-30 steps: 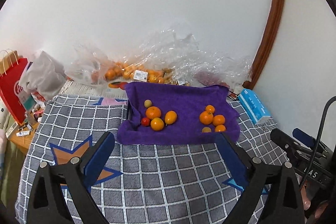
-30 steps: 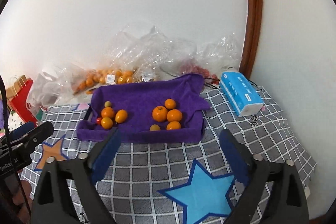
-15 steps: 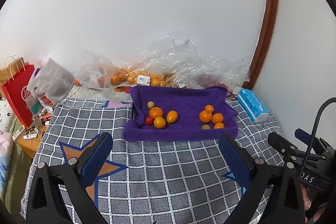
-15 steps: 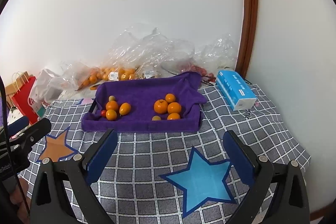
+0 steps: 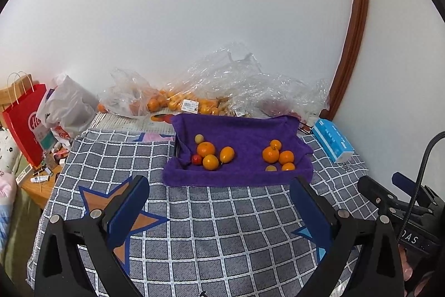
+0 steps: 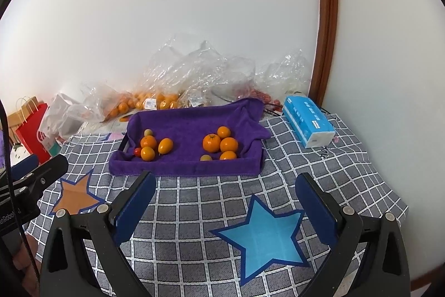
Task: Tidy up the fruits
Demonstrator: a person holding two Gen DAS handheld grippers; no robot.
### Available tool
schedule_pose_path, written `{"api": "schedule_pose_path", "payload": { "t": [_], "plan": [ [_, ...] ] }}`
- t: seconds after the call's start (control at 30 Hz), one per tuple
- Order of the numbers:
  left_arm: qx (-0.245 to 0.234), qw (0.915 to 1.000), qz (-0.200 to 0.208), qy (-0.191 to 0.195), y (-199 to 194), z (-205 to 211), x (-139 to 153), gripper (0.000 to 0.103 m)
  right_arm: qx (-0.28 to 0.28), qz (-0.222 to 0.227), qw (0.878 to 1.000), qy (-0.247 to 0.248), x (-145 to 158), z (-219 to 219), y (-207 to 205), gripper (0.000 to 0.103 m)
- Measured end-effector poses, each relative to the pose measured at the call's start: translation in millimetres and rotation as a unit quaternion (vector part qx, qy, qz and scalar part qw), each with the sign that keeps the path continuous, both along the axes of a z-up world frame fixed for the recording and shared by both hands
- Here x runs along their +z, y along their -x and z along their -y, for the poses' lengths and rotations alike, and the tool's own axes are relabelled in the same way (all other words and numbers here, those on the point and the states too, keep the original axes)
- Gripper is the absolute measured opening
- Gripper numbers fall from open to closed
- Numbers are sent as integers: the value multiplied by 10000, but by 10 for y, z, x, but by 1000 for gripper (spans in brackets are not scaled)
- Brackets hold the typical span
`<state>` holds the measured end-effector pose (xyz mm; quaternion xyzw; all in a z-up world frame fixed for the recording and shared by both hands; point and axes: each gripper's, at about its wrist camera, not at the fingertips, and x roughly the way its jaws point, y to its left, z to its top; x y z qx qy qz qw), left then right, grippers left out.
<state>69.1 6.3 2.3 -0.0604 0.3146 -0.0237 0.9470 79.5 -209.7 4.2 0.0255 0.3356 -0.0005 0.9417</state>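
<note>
Facing a checked tablecloth, we see a purple towel-lined tray at its far side holding two clusters of fruits, well beyond our left gripper and right gripper, both spread wide and empty.

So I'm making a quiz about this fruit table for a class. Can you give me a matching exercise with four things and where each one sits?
Things:
1. cherry tomato
2. tissue pack
3. red bag
4. blue star

Places:
A. right of the tray
B. left edge of the table
C. left fruit pile
D. on the cloth near the right fingers

Pairs: 1-C, 2-A, 3-B, 4-D
</note>
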Motion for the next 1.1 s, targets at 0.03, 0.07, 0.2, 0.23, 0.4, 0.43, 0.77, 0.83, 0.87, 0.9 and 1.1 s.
{"api": "schedule_pose_path", "payload": {
  "t": [0.03, 0.07, 0.2, 0.23, 0.4, 0.43, 0.77, 0.83, 0.87, 0.9, 1.1],
  "plan": [
    [3, 10000, 4, -1, 2, 2, 3, 102, 3, 1, 10000, -12, 0, -1, 5, 99],
    [9, 10000, 8, 0, 1, 0, 5, 102, 1, -1, 10000, -12, 2, -1, 8, 99],
    [9, 10000, 19, 5, 4, -5, 14, 102, -10, 11, 10000, 8, 13, 3, 18, 99],
    [10, 10000, 17, 3, 3, -6, 14, 102, -11, 15, 10000, -1, 15, 1, 16, 99],
    [4, 10000, 32, 12, 12, -11, 31, 102, -11, 19, 10000, -4, 20, 1, 23, 99],
    [6, 10000, 34, 3, 11, -11, 28, 102, -14, 17, 10000, -3, 21, 1, 20, 99],
    [14, 10000, 44, 18, 28, 14, 61, 102, -28, 29, 10000, -1, 34, 11, 49, 99],
    [22, 10000, 43, 27, 39, 16, 64, 102, -32, 27, 10000, -10, 37, 8, 51, 99],
    [21, 10000, 45, 24, 36, 23, 68, 102, -33, 32, 10000, -14, 39, 8, 52, 99],
    [31, 10000, 47, 19, 38, 16, 64, 102, -29, 37, 10000, -17, 42, 4, 53, 99],
    [82, 10000, 23, 25, 27, 11, 59, 102, -10, 31, 10000, -6, 51, -15, 52, 99]
  ]
}}
